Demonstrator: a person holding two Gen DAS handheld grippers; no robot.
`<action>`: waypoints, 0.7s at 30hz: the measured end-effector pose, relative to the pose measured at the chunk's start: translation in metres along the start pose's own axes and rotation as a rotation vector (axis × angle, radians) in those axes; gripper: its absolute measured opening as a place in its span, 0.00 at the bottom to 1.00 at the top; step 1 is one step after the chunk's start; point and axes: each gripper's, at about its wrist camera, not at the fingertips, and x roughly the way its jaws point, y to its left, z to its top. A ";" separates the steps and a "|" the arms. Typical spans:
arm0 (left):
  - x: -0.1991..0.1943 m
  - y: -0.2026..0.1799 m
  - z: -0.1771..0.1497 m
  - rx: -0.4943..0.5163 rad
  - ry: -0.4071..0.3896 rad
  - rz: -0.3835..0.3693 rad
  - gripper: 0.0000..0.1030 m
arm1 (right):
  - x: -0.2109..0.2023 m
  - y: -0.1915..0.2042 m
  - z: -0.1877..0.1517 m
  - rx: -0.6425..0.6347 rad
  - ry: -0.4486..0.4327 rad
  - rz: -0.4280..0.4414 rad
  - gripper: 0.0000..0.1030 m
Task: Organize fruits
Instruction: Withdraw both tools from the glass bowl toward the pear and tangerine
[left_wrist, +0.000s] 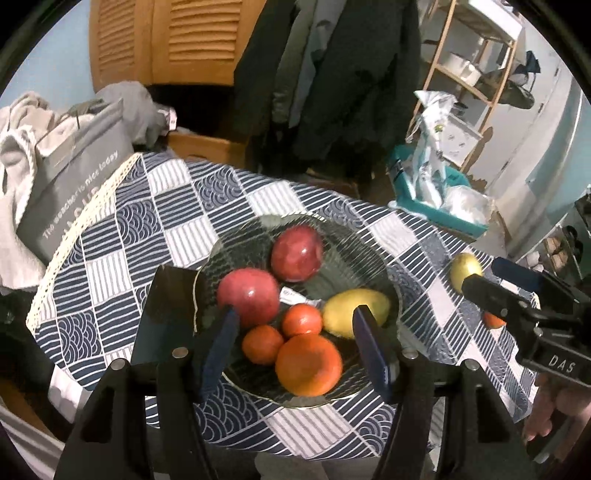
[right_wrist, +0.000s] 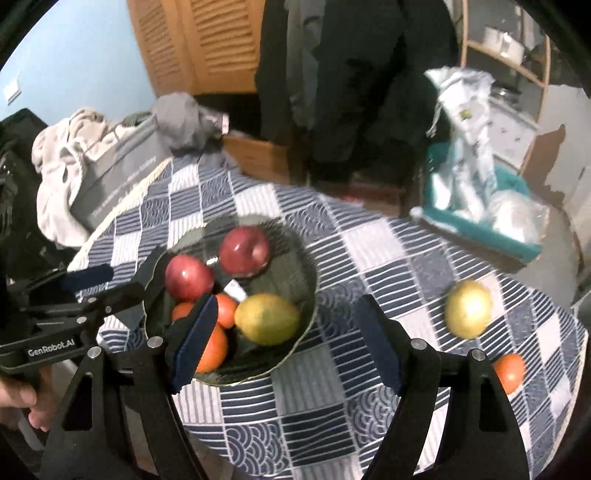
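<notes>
Both the left gripper (left_wrist: 295, 347) and right gripper (right_wrist: 286, 343) hover with fingers apart, holding nothing. The glass plate (left_wrist: 373, 243) carries six fruits. A yellow pear (right_wrist: 468, 308) lies on the tabletop (right_wrist: 388, 251) at the plate's three o'clock.

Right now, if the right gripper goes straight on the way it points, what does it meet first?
Probably bare blue-and-white checked tablecloth, just right of the glass fruit bowl. The right gripper is open and empty, with no fruit between its fingers. Depth is hard to judge through the fisheye.
</notes>
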 end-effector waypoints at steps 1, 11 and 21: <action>-0.003 -0.002 0.001 0.005 -0.008 -0.004 0.64 | -0.006 -0.002 0.001 0.001 -0.015 -0.009 0.76; -0.032 -0.031 0.008 0.072 -0.097 -0.008 0.76 | -0.053 -0.011 0.010 0.009 -0.119 -0.046 0.76; -0.052 -0.057 0.013 0.109 -0.156 -0.030 0.85 | -0.091 -0.026 0.008 0.029 -0.189 -0.076 0.76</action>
